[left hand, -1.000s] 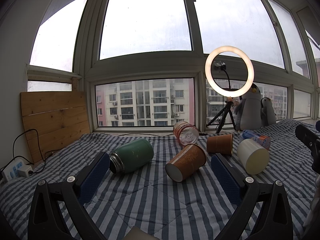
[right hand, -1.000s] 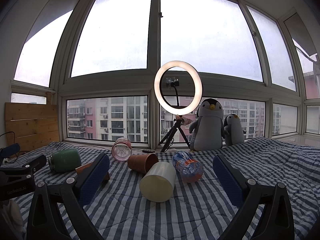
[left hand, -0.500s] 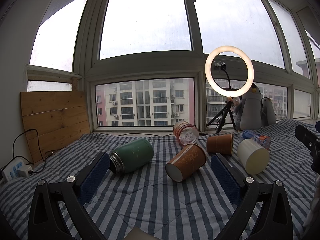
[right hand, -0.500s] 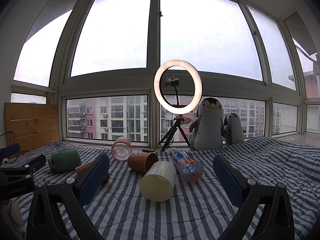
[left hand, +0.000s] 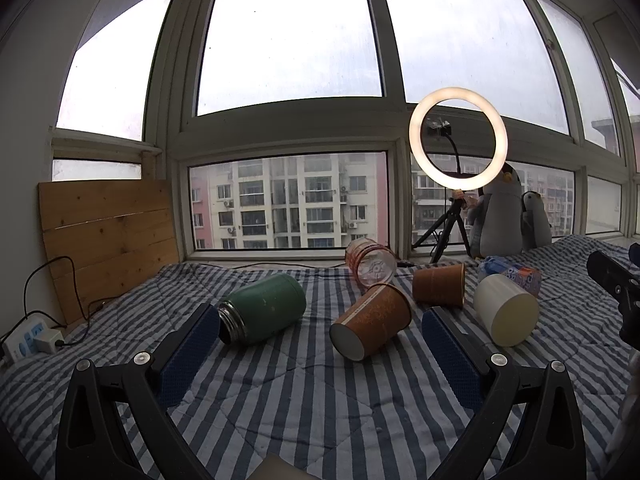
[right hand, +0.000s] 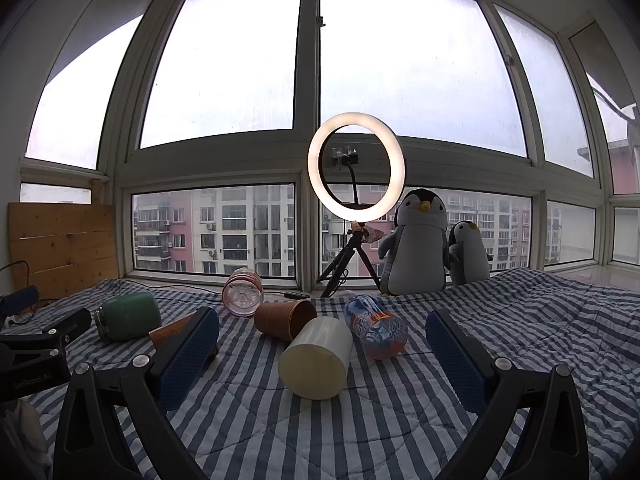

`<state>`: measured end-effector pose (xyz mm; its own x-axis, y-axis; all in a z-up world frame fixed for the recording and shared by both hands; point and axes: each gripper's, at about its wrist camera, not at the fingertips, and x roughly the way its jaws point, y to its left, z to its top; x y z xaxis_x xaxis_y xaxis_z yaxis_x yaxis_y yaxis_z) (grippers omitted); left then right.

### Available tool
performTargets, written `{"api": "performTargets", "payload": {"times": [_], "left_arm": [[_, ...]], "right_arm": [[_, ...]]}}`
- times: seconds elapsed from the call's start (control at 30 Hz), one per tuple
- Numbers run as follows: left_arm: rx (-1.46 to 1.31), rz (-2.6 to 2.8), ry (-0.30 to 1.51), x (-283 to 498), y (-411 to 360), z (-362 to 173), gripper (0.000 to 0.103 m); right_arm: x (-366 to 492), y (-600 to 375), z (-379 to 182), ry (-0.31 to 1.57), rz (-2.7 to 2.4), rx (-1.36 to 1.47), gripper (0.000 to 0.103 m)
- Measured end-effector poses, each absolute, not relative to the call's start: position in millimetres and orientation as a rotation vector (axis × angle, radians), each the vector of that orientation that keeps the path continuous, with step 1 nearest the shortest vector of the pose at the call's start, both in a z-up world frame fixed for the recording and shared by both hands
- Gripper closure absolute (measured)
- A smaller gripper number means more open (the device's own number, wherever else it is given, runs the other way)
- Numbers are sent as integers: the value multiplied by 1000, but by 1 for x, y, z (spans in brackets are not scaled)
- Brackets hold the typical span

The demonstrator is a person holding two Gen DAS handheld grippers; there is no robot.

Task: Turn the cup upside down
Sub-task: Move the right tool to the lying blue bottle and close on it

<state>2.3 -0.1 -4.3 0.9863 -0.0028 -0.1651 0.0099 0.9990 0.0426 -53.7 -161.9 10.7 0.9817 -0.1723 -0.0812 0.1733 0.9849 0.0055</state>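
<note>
On the striped quilt [left hand: 304, 408] in the lower half of both views, six containers lie on their sides. In the left wrist view the left gripper [left hand: 320, 344] fills the bottom of the frame with its blue-padded fingers [left hand: 190, 350] spread wide and nothing between them; a brown paper cup [left hand: 372, 322] lies just beyond the gap at centre, its white base turned toward the camera. To its left lies a green flask [left hand: 264, 314] with its metal mouth near the left pad. Further back at centre are a pink transparent cup [left hand: 370, 266] and a second brown cup [left hand: 438, 290]. At right, a cream cup [left hand: 506, 314] lies close in front of a blue and orange printed cup [left hand: 514, 274]. The right gripper's black body shows at the right edge.

In the right wrist view the right gripper [right hand: 322, 344] also has its fingers [right hand: 452, 354] wide apart and empty. The cream cup [right hand: 316, 360] lies at centre between them, base toward the camera, touching the printed cup [right hand: 376, 330] on its right and close to the second brown cup [right hand: 286, 320] behind it. The pink cup [right hand: 242, 292] is further back, the green flask [right hand: 128, 316] at left, and the first brown cup [right hand: 172, 332] is mostly hidden behind the left pad.

Toward the window stand a lit ring light [right hand: 356, 166] on a tripod and two penguin toys [right hand: 420, 248]. A wooden board [left hand: 108, 240] leans at the left.
</note>
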Motion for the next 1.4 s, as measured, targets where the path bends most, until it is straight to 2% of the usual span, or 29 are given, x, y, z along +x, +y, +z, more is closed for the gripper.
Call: {"api": "performTargets", "payload": {"times": [0.5,0.73,0.93,1.3,1.4], "left_arm": [[31,-40,219,11,0,-6,0],[43,-85,335,35,-5,-7,1],[56,-149,450,53,-18,-5,1],[52,-233,467,61,-46,9,0],[50,-254,476,64,-54,6,0]], "right_arm": [[-42,-174,7,166,-160,61,1],[-17,-207,5,344,-89,181,1],[-2,-234,6,465,-61,155,1],[38,-296,27,572,-87,145,1],[57,-306,28,599,-92,145,6]]}}
